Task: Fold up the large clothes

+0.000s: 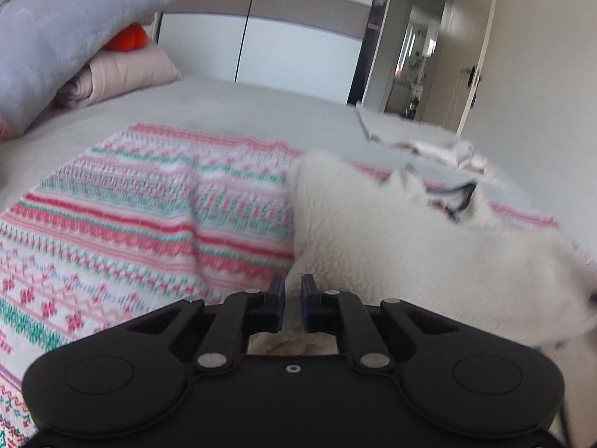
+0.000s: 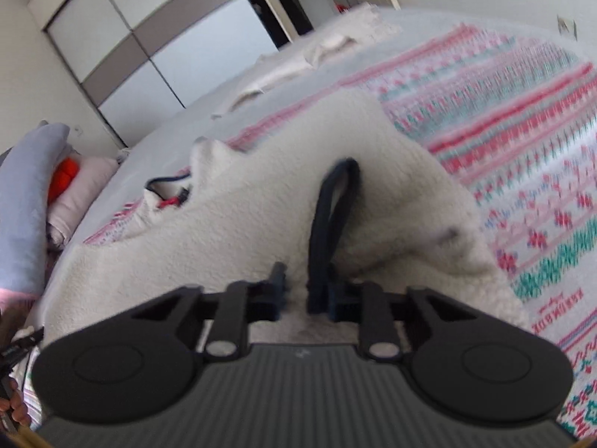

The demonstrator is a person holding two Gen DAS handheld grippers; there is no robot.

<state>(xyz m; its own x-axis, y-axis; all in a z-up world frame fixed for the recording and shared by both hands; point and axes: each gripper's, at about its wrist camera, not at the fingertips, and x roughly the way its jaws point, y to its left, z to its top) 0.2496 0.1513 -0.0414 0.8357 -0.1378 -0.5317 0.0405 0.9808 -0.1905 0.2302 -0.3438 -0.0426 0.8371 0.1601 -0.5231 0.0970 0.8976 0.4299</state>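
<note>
A: Where is the garment?
B: The patterned fleece garment point(image 1: 156, 216) lies on the bed point(image 1: 231, 108), its white lining point(image 2: 261, 205) folded over.
A: The grippers?
B: The left gripper point(image 1: 293, 291) is closed beside the lining; the right gripper point(image 2: 296, 283) is closed on the lining. Pillows point(image 1: 67, 37) and a wardrobe point(image 1: 291, 37) stand behind.

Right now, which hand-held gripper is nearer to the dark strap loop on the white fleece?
Right. The right hand-held gripper has the dark strap loop rising from beside its fingertips. The left hand-held gripper sits at the white fleece edge, with no loop nearby.

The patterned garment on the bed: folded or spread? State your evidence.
Partly folded. The patterned garment lies flat on the bed, but one part is turned over, showing its white fleece lining.
</note>
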